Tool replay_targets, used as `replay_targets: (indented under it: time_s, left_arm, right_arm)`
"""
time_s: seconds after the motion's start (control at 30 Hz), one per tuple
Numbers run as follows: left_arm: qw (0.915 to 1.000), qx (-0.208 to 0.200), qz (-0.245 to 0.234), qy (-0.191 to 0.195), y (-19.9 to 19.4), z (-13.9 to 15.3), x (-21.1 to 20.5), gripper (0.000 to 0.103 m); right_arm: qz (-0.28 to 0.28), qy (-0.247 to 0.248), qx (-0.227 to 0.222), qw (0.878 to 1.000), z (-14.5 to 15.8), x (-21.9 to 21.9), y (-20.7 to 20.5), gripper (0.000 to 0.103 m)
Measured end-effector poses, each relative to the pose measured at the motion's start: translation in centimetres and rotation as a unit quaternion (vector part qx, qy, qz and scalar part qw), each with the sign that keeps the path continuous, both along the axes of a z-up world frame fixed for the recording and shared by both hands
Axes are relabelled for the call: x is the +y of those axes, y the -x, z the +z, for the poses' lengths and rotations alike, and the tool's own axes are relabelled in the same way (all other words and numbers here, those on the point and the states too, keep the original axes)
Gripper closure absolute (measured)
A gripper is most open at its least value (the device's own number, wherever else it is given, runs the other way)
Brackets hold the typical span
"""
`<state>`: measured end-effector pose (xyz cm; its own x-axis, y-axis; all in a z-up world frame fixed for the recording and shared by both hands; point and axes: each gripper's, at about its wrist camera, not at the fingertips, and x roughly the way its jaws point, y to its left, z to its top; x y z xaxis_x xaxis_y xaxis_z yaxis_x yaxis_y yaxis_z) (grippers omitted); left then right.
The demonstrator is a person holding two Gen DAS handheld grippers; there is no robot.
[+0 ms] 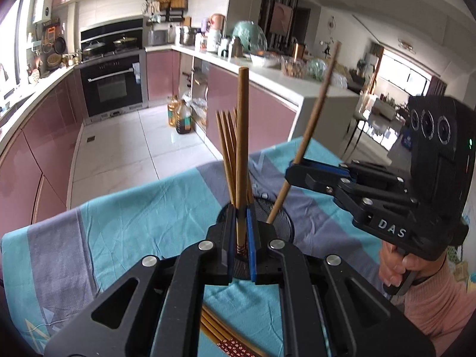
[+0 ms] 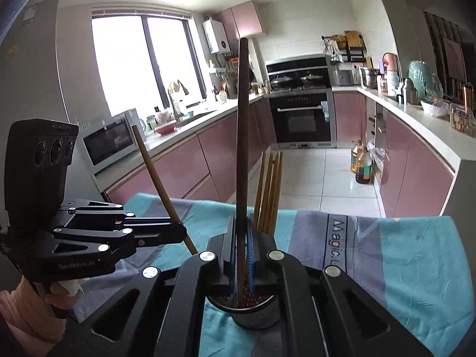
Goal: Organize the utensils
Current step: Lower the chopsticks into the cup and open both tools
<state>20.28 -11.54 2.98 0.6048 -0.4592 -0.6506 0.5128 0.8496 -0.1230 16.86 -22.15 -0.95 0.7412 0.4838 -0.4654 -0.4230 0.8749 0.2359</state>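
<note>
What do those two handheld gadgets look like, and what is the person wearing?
Both are matte black. The right gripper has linked bars with silver rivets, blue pads, white "DAS" lettering, a boxy top with three round lenses and a green light. The left gripper looks the same and reads "GenRobot.AI". Pink ribbed knit sleeves cover both wrists.

You see matt wooden chopsticks (image 1: 241,148), a ribbed dark metal-looking holder (image 2: 255,316), a creased blue-grey cotton-like tablecloth (image 1: 134,223), matt black plastic gripper links with shiny metal rivets (image 1: 206,245), and glossy white floor tiles (image 1: 125,148).
</note>
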Motion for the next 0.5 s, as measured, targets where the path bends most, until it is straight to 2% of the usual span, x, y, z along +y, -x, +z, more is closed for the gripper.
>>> replay_targets:
  time_s: [0.23, 0.5]
  left_arm:
    - [0.9991, 0.032, -0.02, -0.02, -1.1, -2.1, -0.9, 0.095]
    - [0.9988, 0.045, -0.013, -0.017, -3.4, -2.9, -0.8, 0.095]
  right_arm:
    - [0.006, 0.027, 0.051, 0.998, -2.0, 1.1, -1.6, 0.097]
    - [-0.008, 0.028, 0.076, 0.997, -3.2, 1.2, -3.1, 0.097]
